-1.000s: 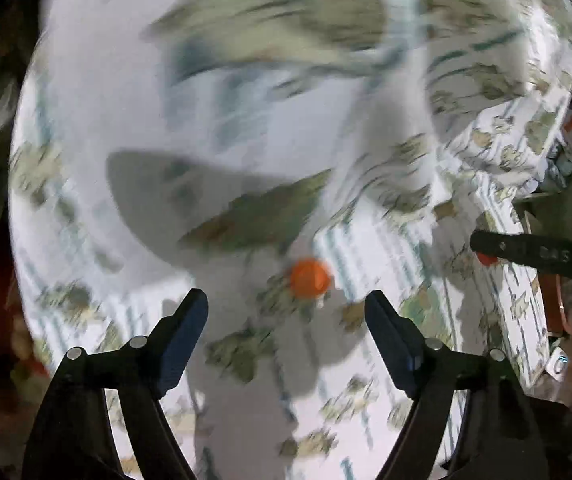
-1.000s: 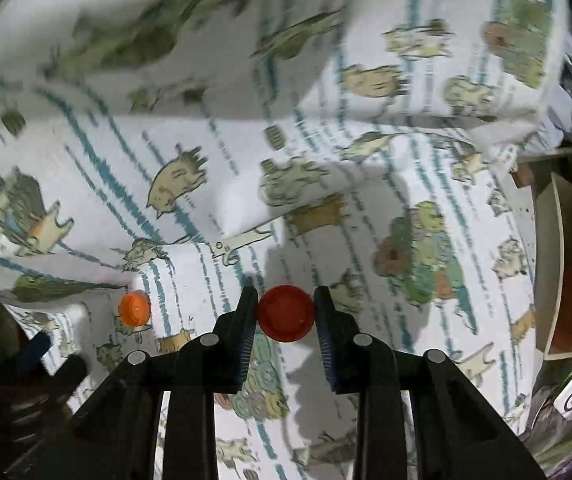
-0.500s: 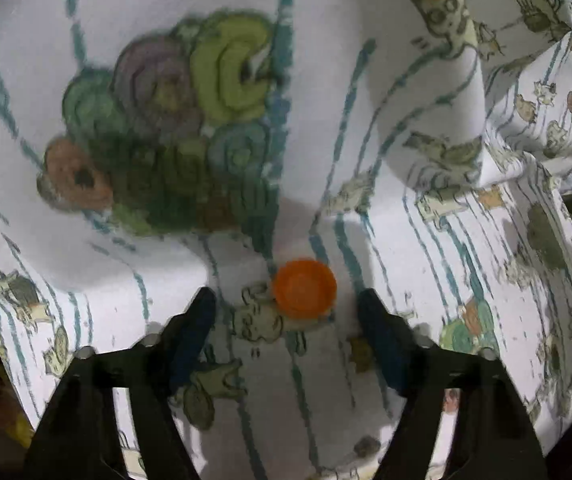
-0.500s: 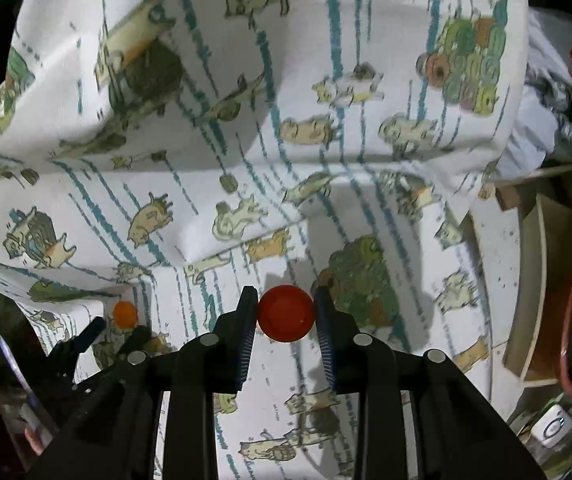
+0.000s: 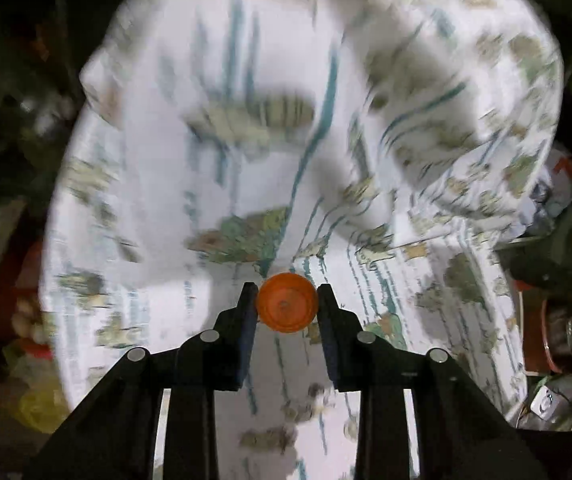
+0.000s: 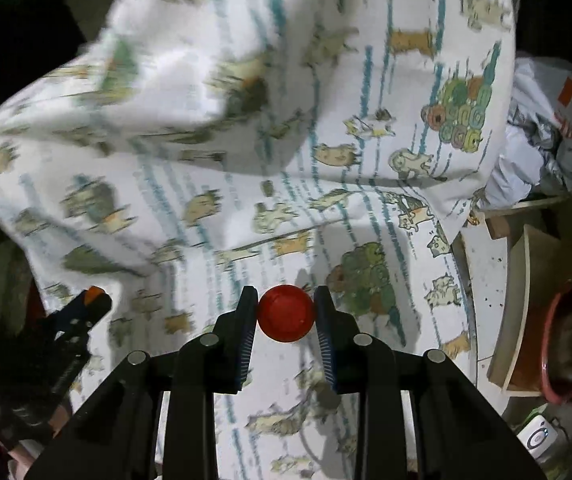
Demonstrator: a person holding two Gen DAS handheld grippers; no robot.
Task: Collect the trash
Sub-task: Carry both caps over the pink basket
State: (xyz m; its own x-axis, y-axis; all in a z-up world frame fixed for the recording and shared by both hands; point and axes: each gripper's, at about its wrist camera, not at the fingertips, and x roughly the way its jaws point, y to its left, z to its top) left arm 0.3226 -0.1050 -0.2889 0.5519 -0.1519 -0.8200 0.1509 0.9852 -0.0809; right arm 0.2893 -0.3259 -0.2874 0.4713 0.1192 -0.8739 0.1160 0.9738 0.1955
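Observation:
My left gripper (image 5: 286,304) is shut on an orange bottle cap (image 5: 286,303), held above the white cat-patterned bedsheet (image 5: 245,140). My right gripper (image 6: 285,309) is shut on a red bottle cap (image 6: 285,313), also lifted over the sheet (image 6: 326,120). The left gripper with its orange cap shows at the lower left of the right wrist view (image 6: 85,304). The left wrist view is blurred by motion.
A crumpled grey and white plastic bag (image 6: 542,136) lies at the right beyond the sheet. A wooden board (image 6: 522,308) and a red-rimmed basin (image 6: 550,340) stand at the right. A small white device (image 6: 538,438) sits at the lower right.
My left gripper closed on the orange cap, which lay on the sheet between the open fingers, and lifted it. My right gripper kept hold of the red cap.

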